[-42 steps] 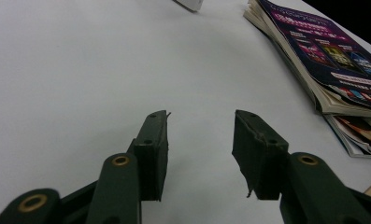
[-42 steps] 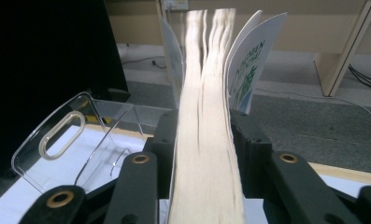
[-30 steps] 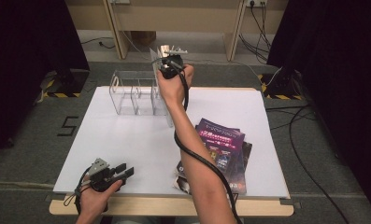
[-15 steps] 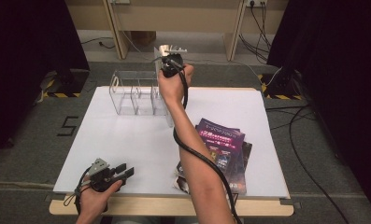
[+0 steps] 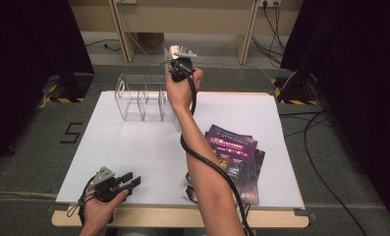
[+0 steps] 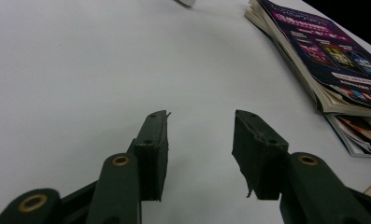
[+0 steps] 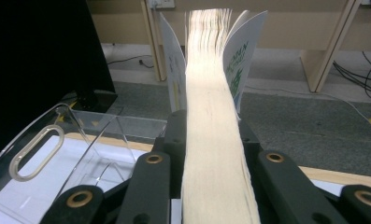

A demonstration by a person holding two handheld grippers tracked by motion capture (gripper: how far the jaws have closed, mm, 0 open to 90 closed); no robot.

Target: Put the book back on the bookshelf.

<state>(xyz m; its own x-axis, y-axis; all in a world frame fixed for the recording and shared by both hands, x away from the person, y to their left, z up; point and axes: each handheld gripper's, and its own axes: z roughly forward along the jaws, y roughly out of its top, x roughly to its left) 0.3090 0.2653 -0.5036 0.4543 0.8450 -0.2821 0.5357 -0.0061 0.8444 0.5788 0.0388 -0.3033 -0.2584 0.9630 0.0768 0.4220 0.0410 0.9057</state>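
Gripping a book [image 7: 214,140] edge-on, right gripper [image 7: 213,154] has just closed on it, above the rack's [image 5: 142,98] right end; not slotted yet. More books [image 5: 234,160] wait right of rack. Left gripper [image 6: 199,154] idle, jaws apart, nothing between.

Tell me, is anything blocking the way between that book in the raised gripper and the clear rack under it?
Nothing visible does. The right gripper clamps the book by its page edges above the clear rack, whose open-topped slots look empty. The magazines lie well off to the side.
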